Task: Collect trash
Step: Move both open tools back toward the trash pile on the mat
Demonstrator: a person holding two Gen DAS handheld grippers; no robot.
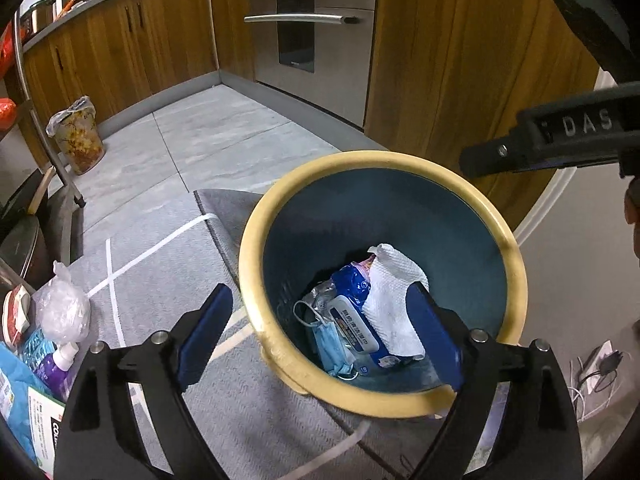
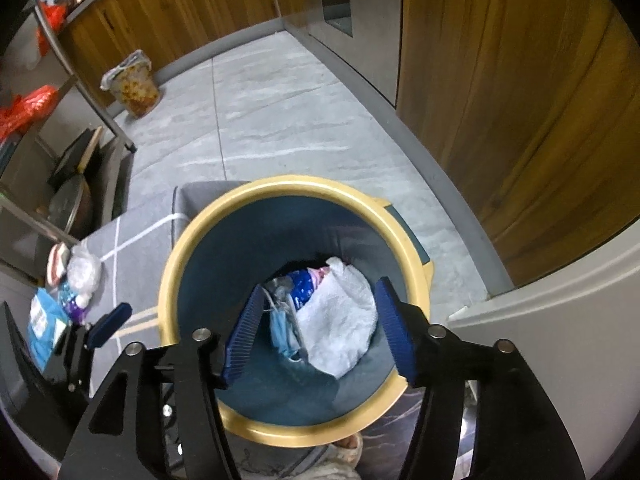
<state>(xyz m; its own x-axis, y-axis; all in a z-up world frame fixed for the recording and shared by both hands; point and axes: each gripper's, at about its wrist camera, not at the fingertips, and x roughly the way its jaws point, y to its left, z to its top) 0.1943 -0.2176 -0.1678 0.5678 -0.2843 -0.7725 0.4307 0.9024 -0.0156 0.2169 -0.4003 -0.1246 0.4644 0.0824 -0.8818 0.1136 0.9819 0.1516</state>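
- The bin (image 2: 172,280), yellow-rimmed with a dark blue interior, stands on a grey rug (image 1: 168,264) with white lines, beside the tiled kitchen floor (image 2: 280,120).
- Trash lies at the bottom of the bin: a white paper towel (image 1: 394,304), a blue wet-wipe pack (image 1: 356,328), a blue face mask (image 1: 330,344) and a crumpled clear wrapper (image 1: 320,294).
- The paper towel covers part of the wipe pack; the print on the pack is too small to read.
- The left gripper (image 1: 320,340) hovers over the near rim of the bin, jaws apart and holding nothing. Its right finger hides part of the towel.
- The right gripper (image 2: 316,330) hangs directly above the bin opening, jaws apart and holding nothing.
- More items sit on the rug to the left of the bin: a knotted clear plastic bag (image 1: 64,308), a purple pump bottle (image 1: 60,364) and a blue packet (image 1: 16,396), the last cut off by the frame edge.
- A second, flower-patterned bin (image 1: 78,136) with a liner stands well apart, against the wooden cabinets (image 1: 132,40).
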